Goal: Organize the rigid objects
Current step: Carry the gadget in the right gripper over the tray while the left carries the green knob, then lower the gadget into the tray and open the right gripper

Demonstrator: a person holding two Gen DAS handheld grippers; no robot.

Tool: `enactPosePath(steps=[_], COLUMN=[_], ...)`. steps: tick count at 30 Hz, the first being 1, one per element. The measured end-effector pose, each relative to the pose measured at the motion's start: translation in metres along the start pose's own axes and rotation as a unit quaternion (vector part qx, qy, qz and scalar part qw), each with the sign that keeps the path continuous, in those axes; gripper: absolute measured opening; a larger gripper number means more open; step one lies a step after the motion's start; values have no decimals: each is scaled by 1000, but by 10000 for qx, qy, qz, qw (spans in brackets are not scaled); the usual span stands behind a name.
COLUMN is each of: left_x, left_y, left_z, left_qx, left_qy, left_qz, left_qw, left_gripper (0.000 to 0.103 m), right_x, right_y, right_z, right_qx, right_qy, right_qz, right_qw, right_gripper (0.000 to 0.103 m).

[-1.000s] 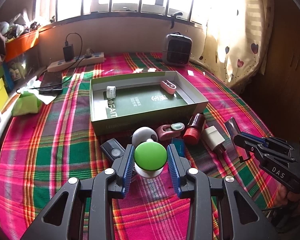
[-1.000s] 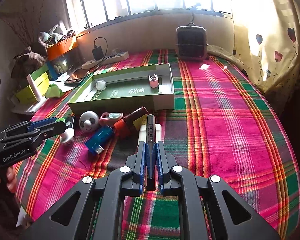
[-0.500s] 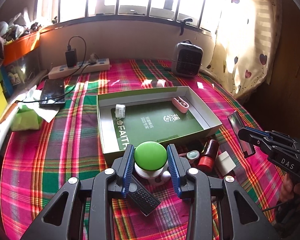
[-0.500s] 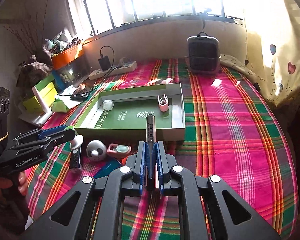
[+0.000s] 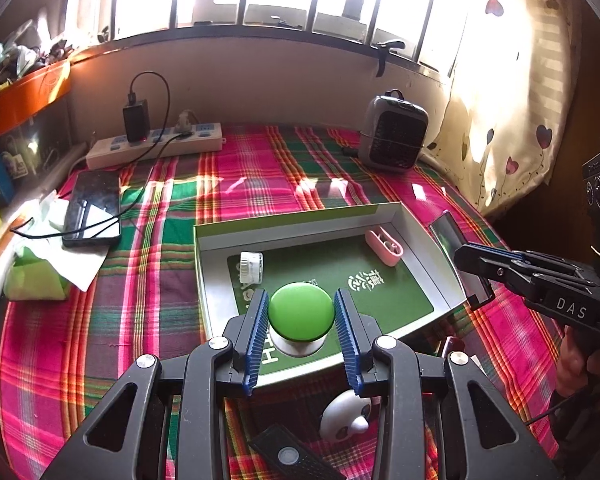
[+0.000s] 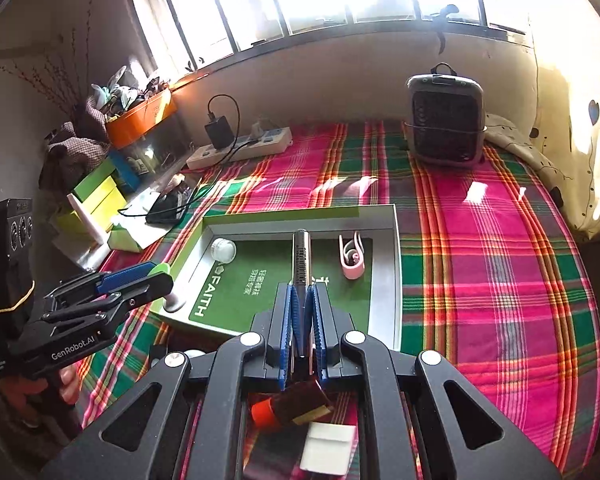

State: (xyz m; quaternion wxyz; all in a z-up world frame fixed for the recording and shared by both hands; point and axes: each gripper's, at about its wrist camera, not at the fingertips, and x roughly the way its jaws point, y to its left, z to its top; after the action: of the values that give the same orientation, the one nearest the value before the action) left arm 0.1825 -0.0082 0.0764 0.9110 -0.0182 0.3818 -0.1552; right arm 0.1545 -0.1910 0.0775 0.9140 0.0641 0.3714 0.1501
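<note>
Your left gripper clamps the green-capped knob over the green box's near edge — your right gripper pinches a slim silver stick above it.

Box floor largely bare centrally; white cap and pink case are found near its walls.

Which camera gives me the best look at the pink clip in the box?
The right wrist view: the pink clip lies in the green box with its open loop facing the camera, unobstructed beside the held metal tube. The left wrist view shows the same clip smaller, angled against the box's far wall.
</note>
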Motion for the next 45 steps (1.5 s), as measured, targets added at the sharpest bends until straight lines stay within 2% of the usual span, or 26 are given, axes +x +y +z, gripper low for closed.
enactPosePath(steps=[10, 12, 21, 34, 45], left_x=[37, 44, 59, 67, 67], left_y=[15, 17, 24, 25, 25], left_z=[10, 10, 10, 11, 11], left_qx=[-131, -147, -160, -179, -190], left_qy=[242, 299, 436, 476, 475], left_qz=[39, 80, 149, 200, 218], left_qw=[9996, 9994, 9988, 9985, 9985], left_gripper=[33, 33, 33, 33, 33], right_x=[61, 73, 111, 132, 131], right_y=[-10, -12, -13, -21, -25], right_z=[32, 37, 42, 43, 44], right_qx=[11, 43, 105, 179, 179], right_qy=[521, 667, 1055, 1290, 1174], right_qz=[62, 190, 371, 422, 387], right_qw=[9986, 9976, 9937, 9906, 9922], right_gripper=[11, 11, 11, 11, 12])
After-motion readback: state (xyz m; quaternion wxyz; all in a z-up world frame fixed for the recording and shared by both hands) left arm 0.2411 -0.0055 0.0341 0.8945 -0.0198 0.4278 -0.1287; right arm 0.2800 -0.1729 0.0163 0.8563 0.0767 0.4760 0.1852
